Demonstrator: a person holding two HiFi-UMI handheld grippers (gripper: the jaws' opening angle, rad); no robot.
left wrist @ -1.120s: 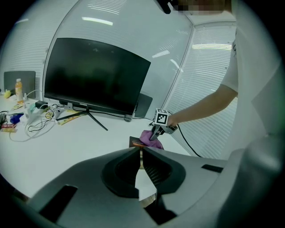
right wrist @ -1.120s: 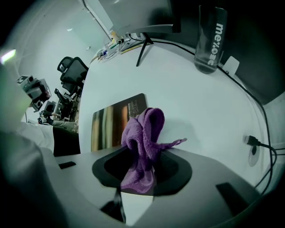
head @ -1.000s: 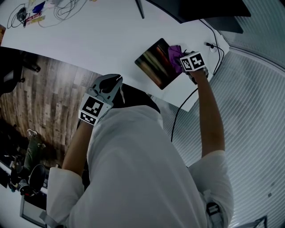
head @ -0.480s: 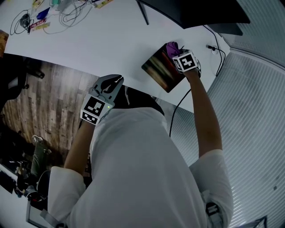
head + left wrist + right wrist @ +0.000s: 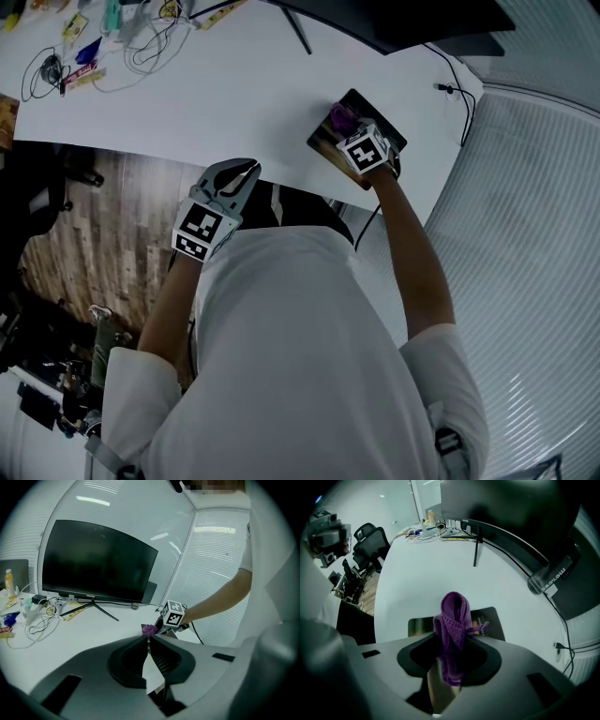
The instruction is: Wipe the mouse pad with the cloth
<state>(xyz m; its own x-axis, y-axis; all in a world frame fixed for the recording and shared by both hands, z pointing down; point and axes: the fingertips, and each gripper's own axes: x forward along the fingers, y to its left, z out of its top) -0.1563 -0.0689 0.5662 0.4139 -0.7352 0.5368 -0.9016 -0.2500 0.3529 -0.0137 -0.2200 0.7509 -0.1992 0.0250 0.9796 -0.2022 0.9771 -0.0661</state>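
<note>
Head view
- Pad (image 5: 384, 125): dark, flat on the white table (image 5: 234, 94), close to the table's near edge and its right corner.
- Right gripper (image 5: 352, 133): over the pad, with the purple cloth (image 5: 342, 117) at its tip and down on the pad.
- Left gripper (image 5: 249, 169): well left of the pad, at the table's near edge.
- Room: bare table lay left of the pad and beyond it, up to the monitor (image 5: 403, 23). A cable (image 5: 461, 103) ran to the right of the pad.

Left gripper view
- Jaws: the tips met, with nothing between them.
- Cloth: seen past the tips, under the right gripper's marker cube.
- Writing: small print on the monitor's lower rim, too small to read.

Right gripper view
- Jaws: closed on the cloth, which stood up between them in a fold.
- Pad: just beyond the jaws, its far edge square to the view. Open table ran beyond it.
- Writing: white print on a dark part right of the pad, too warped to read.
</note>
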